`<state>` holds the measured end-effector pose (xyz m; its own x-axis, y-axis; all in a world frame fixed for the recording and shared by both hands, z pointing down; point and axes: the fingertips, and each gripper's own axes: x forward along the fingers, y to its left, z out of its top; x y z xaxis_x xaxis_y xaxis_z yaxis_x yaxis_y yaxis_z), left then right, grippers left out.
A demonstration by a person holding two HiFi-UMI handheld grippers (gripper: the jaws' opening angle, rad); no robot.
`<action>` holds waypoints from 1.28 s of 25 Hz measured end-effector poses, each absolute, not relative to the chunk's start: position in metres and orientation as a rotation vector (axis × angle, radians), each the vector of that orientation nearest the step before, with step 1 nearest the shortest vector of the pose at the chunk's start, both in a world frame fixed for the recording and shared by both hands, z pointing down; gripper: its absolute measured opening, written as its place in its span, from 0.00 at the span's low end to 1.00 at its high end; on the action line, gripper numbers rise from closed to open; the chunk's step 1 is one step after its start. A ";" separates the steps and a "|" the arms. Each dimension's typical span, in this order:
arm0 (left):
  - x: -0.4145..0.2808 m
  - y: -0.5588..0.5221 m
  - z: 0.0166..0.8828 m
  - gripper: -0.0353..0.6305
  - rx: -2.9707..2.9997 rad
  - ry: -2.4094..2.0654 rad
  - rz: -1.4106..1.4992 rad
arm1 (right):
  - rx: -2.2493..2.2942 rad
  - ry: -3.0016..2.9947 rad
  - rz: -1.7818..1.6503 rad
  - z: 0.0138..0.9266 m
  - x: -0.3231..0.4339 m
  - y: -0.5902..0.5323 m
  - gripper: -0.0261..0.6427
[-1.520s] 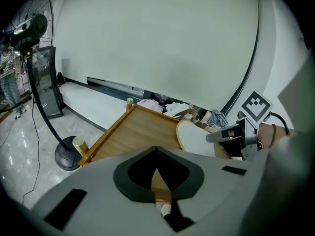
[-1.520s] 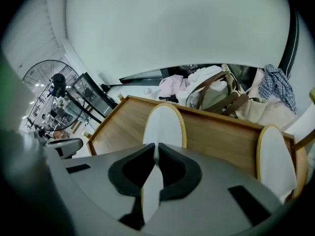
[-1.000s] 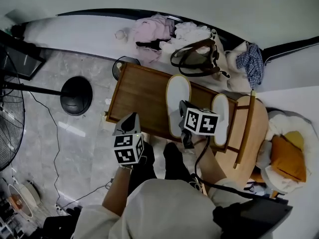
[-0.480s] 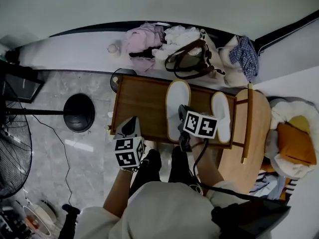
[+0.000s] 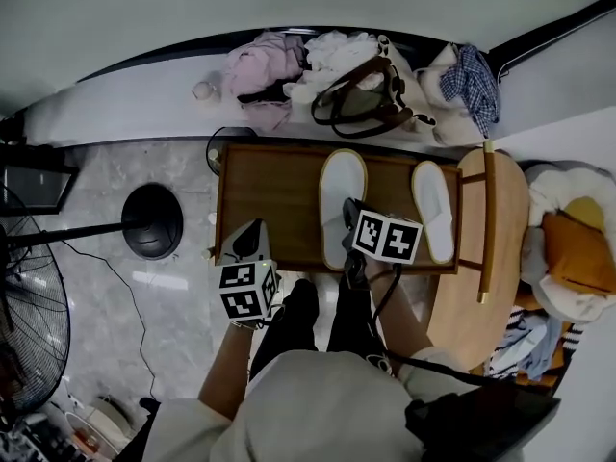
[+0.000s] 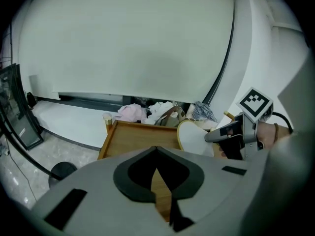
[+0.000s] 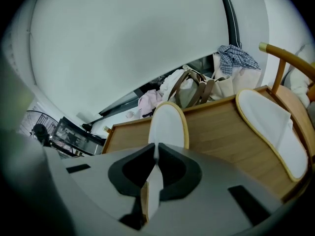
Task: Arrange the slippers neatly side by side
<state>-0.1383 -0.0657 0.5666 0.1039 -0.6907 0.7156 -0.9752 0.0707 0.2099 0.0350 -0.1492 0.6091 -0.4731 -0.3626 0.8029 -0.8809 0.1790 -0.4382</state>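
Note:
Two white slippers with tan rims lie on a low wooden table (image 5: 269, 195). One slipper (image 5: 341, 195) (image 7: 167, 124) lies mid-table, the other (image 5: 433, 210) (image 7: 273, 127) at the right end, with a gap between them. My right gripper (image 5: 350, 221) (image 7: 156, 149) is shut on the heel end of the middle slipper, whose white sole shows between the jaws. My left gripper (image 5: 252, 239) (image 6: 156, 150) hovers at the table's near left edge, shut and holding nothing. The left gripper view also shows the middle slipper (image 6: 193, 137) and the right gripper's body (image 6: 231, 132).
Behind the table lie a brown handbag (image 5: 361, 104), pink and white clothes (image 5: 260, 65) and a checked cloth (image 5: 472, 80). A round wooden chair (image 5: 496, 219) touches the table's right end. A black fan base (image 5: 152, 221) and a fan (image 5: 24, 335) stand on the floor to the left.
The head view has swung, so the table now sits squarer and higher in the frame. The right gripper still grips the middle slipper. The left gripper stays at the table's near left edge.

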 end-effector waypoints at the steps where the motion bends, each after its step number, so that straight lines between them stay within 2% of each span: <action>1: -0.139 -0.065 0.569 0.08 1.682 -1.645 0.520 | 1.166 -1.923 1.271 0.612 0.035 -0.149 0.11; 32: -0.132 -0.069 0.595 0.08 1.649 -1.607 0.546 | 1.191 -1.858 1.293 0.648 0.046 -0.150 0.13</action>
